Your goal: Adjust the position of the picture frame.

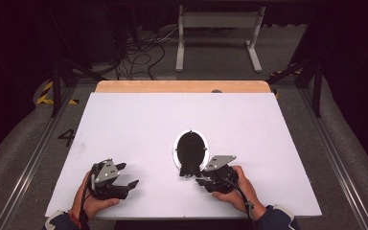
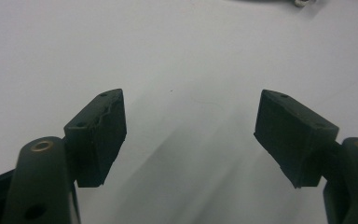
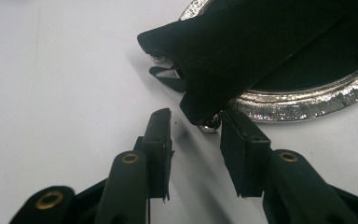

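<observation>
An oval picture frame (image 1: 190, 152) with a silver rim (image 3: 307, 105) lies face down on the white board (image 1: 139, 124), its black back upward. A black prop leg (image 3: 242, 51) sticks out from the back toward me. My right gripper (image 1: 196, 176) is at the frame's near end, open. In the right gripper view its jaws (image 3: 195, 116) stand apart on either side of the leg's lower tip, next to a small silver ball foot (image 3: 209, 125). My left gripper (image 1: 129, 174) rests at the near left of the board, open wide over bare white surface (image 2: 189, 116).
A wooden strip (image 1: 182, 86) runs along the board's far edge. Beyond the table, a white metal stand (image 1: 218, 28) and loose cables (image 1: 143, 52) sit on the floor. A sliver of the silver frame (image 2: 300, 2) shows at the top of the left gripper view.
</observation>
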Tool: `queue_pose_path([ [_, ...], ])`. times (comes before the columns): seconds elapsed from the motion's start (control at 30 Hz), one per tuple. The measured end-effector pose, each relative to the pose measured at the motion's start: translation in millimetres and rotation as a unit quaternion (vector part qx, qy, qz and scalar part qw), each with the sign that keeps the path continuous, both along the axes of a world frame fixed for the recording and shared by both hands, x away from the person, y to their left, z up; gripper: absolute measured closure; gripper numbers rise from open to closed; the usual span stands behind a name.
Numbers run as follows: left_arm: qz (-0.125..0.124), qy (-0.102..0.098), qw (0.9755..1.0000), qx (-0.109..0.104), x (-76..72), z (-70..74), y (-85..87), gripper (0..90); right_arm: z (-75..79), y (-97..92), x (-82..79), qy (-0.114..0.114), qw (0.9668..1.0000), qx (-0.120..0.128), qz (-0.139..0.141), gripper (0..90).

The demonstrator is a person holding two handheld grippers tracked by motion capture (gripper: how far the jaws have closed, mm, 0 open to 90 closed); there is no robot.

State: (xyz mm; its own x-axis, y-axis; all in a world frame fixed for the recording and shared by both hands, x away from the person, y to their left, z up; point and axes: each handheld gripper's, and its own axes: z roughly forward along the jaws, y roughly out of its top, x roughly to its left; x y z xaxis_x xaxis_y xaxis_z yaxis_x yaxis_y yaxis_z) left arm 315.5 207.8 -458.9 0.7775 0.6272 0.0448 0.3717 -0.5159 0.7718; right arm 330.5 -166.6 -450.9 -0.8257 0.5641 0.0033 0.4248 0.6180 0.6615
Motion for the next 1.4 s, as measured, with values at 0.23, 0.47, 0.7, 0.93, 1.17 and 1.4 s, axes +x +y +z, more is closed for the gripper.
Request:
queue_pose_path([
  [0.23, -0.002, 0.01, 0.9999, -0.001, 1.6, -2.1, -1.0, 24.1, -0.9, 0.5, 0.9, -0.002, 1.0, 0.004, -0.005, 66.7],
  [0.47, -0.001, 0.011, 0.9999, 0.002, 1.4, -2.5, -1.9, 23.7, -3.2, -4.2, 5.4, 0.02, 0.9987, 0.043, -0.019, 65.1],
  [0.7, 0.0, 0.012, 0.9999, 0.009, 1.9, -4.4, -4.5, 22.5, -6.8, -10.4, 12.9, 0.067, 0.992, 0.104, -0.026, 58.6],
  [0.93, -0.001, 0.014, 0.9998, 0.015, 3.4, -5.6, -6.5, 21.6, -8.0, -12.9, 17.8, 0.094, 0.9842, 0.146, -0.036, 52.7],
  [1.17, 0.001, 0.017, 0.9997, 0.019, 3.8, -6.5, -7.8, 20.9, -9.6, -17.6, 27.2, 0.142, 0.9645, 0.217, -0.05, 45.6],
  [1.4, 0.0, 0.02, 0.9996, 0.02, 4.4, -7.6, -9.7, 20.1, -14.9, -18.1, 36.0, 0.185, 0.945, 0.26, -0.07, 44.9],
])
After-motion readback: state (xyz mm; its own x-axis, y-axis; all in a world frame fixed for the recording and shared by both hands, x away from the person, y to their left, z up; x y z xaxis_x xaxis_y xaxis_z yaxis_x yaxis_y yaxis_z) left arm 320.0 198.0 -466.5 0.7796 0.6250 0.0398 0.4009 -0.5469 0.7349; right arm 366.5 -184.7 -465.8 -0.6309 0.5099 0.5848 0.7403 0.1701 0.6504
